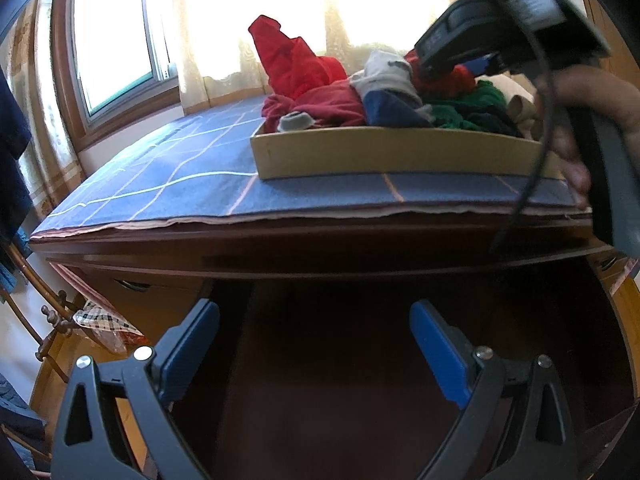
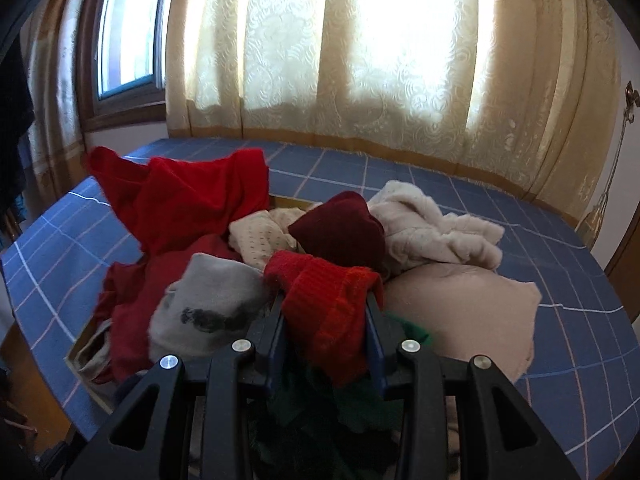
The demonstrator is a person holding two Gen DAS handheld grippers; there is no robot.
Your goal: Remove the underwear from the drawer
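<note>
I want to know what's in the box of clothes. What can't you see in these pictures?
- Bottom of the box: hidden by the clothes piled in it, both views.
- Green cloth: mostly covered by the right gripper and the red garment it grips, right wrist view.
- Opening under the tabletop, in front of the open left gripper: too dark, left wrist view.
- Person's hand: blurred, cut off at the edge.

My left tongs [image 1: 314, 354] are black plastic frames with triangular cut-outs, round silver screws at the pivots and flat blue pads [image 1: 438, 354]. My right tongs [image 2: 325, 314] are built the same way, blue lining black. A black cable [image 1: 534, 168] loops past my right hand [image 1: 576, 128].
</note>
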